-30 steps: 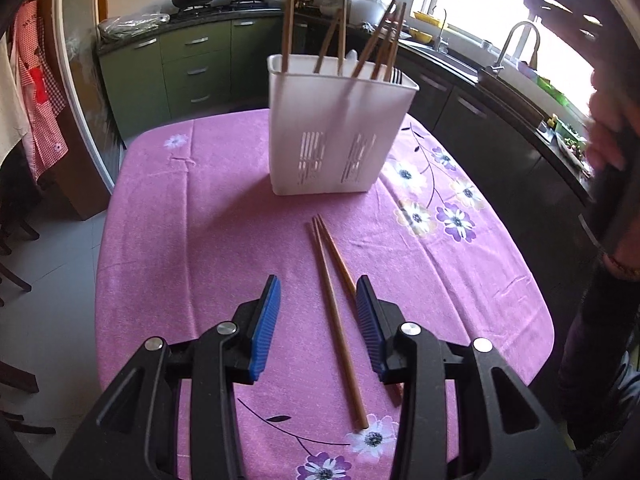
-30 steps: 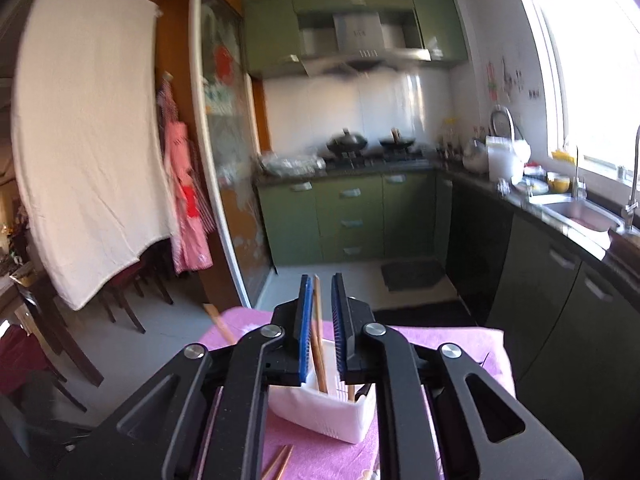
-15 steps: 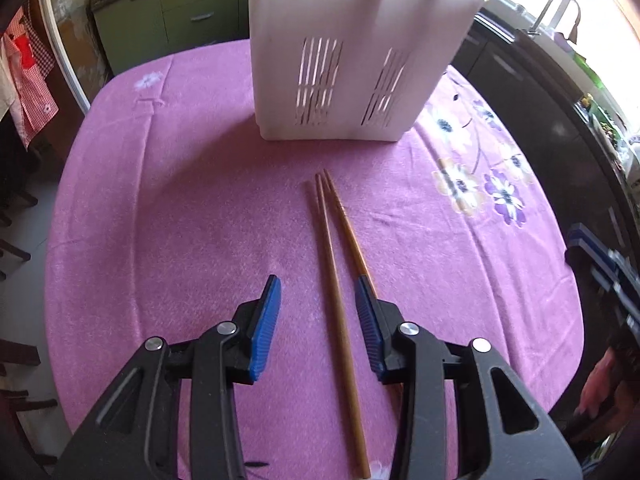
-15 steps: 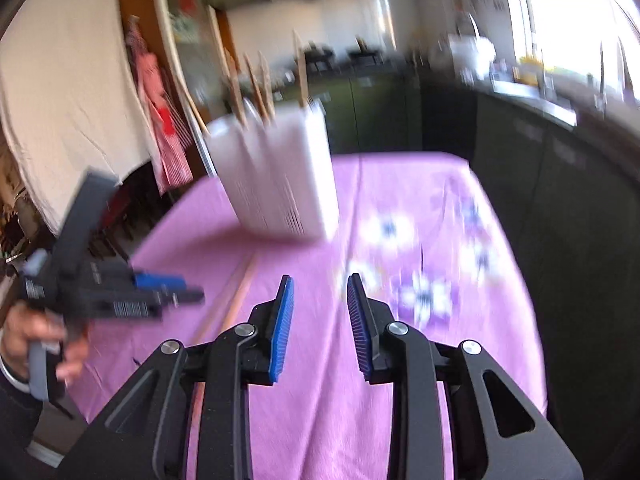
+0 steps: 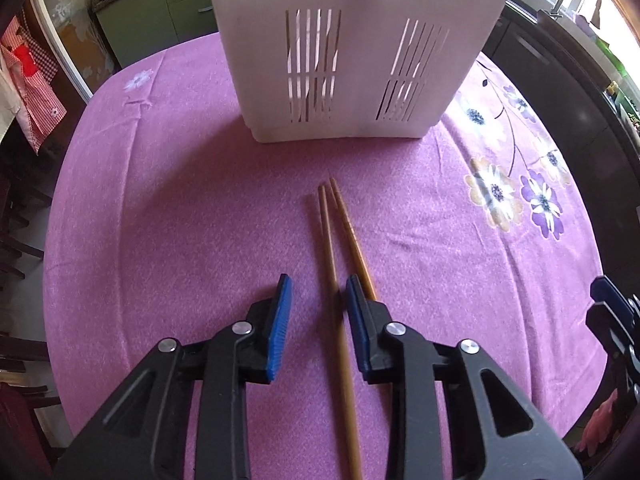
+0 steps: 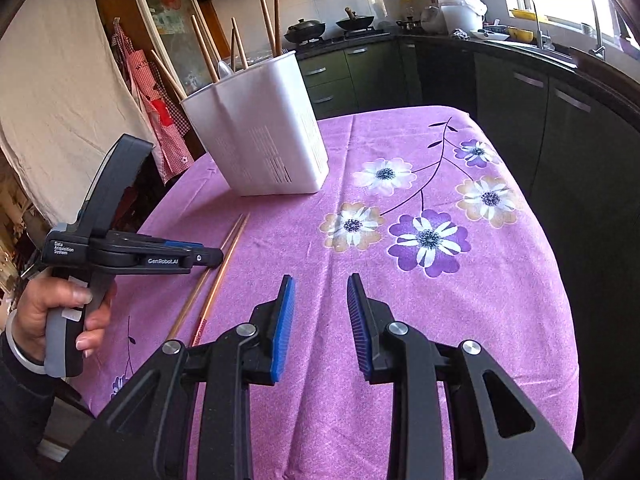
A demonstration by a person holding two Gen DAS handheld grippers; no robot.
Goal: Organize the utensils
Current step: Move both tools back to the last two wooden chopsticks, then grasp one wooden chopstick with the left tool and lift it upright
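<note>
Since a second ago, both grippers have dropped toward the counter (image 5: 160, 208): the left gripper (image 5: 316, 304) has come in low over the two chopsticks (image 5: 340, 240), and the right gripper (image 6: 320, 304), which was up above the white utensil holder (image 6: 260, 144), is now hanging low over the flowered cloth.

Both chopsticks are lying side by side on the purple cloth, their far tips nearly touching and pointing at the holder, their long axis running almost straight along the left gripper's line of sight. One stick is passing between the left jaws; the other is slipping under or just outside the right-hand jaw. So the left hand is much the nearer.

Left jaws are narrowing around that stick, though a gap is showing on both sides, so nothing is gripped yet. Right jaws are standing partly apart over bare cloth, holding nothing.
</note>
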